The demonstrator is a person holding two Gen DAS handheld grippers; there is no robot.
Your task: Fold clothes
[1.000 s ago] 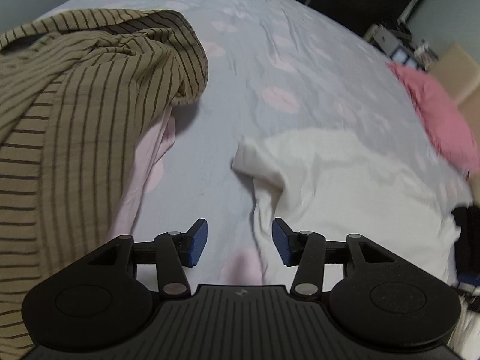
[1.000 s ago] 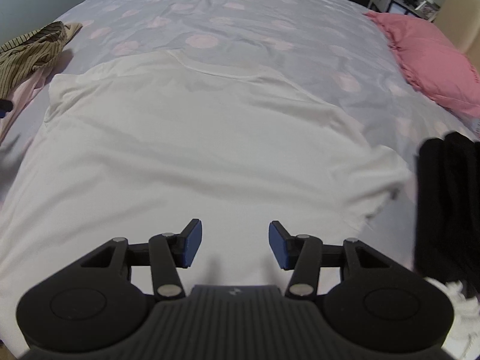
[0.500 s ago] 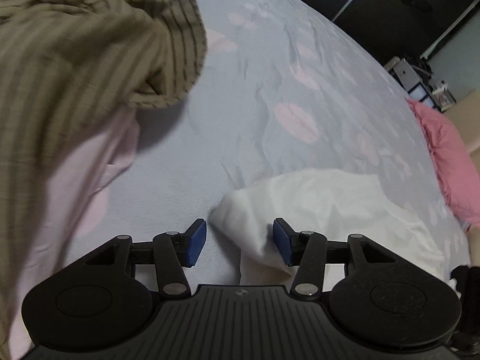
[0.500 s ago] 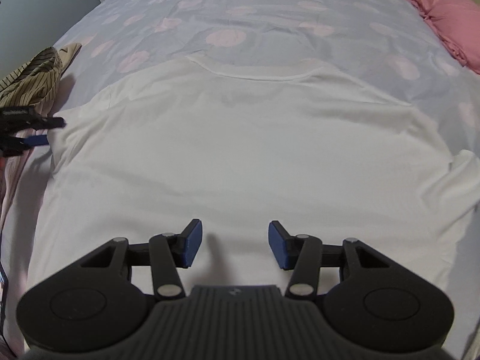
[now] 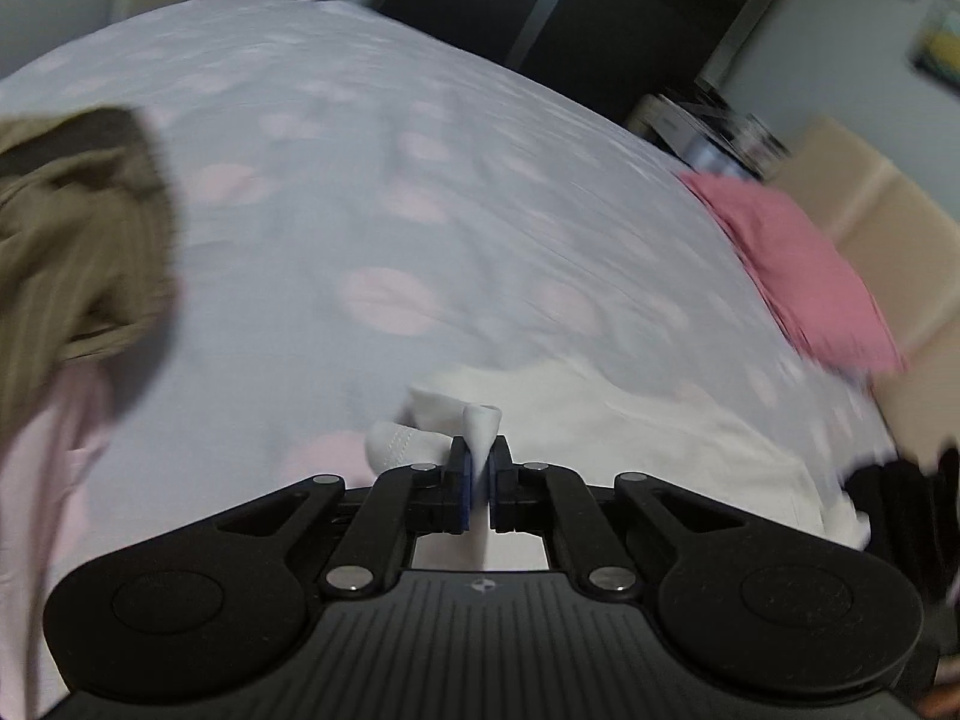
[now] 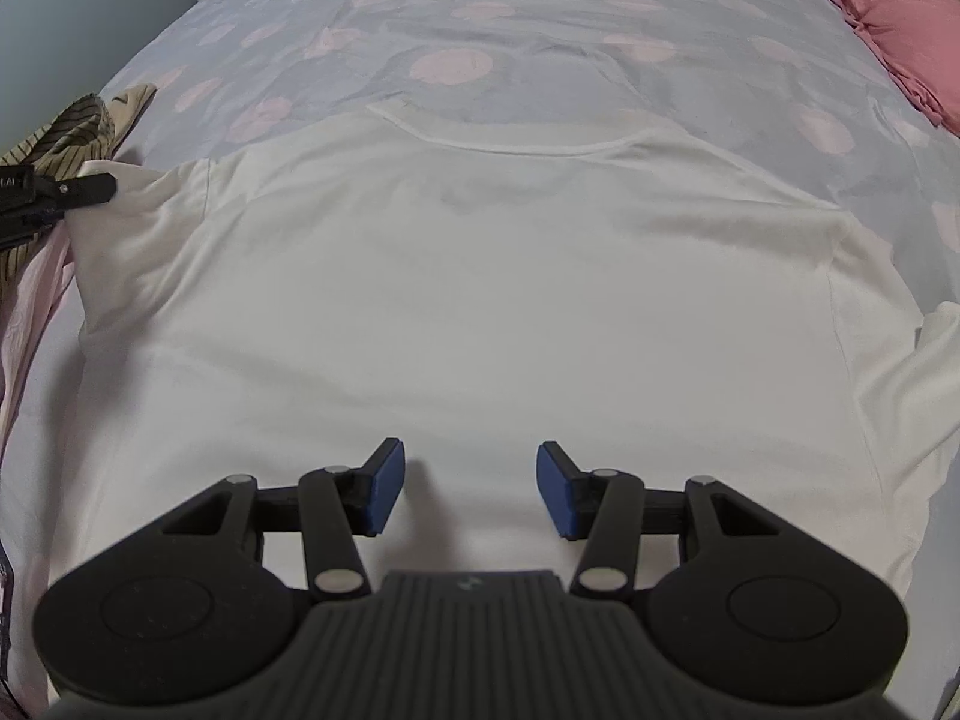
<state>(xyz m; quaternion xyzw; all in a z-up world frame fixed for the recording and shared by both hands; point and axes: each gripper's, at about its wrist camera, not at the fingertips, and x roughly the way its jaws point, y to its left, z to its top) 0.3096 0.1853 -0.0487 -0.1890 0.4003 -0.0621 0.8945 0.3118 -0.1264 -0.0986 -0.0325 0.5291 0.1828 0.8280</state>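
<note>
Gripping a bunched fold of sleeve, the left gripper (image 5: 478,474) has its two blue-padded jaws pressed together on one white T-shirt (image 6: 468,300), which lies face-up and mostly smooth across the bed's bedspread (image 6: 540,18), collar toward 12 o'clock in the right wrist view. The right gripper (image 6: 470,495) hovers over the shirt's lower body with its two jaws spread wide and nothing between them. The left gripper's black tip shows at 9 o'clock there, at the sleeve's edge. The bedspread is soft, wrinkled grey-lilac cloth dotted with many pale pink ovals. One crumpled olive garment (image 5: 78,240) with thin dark stripes sits at 9 o'clock in the left view, one pale pink cloth (image 5: 42,480) below it. One ruffled pink pillow (image 5: 804,276) rests at 3 o'clock.
</note>
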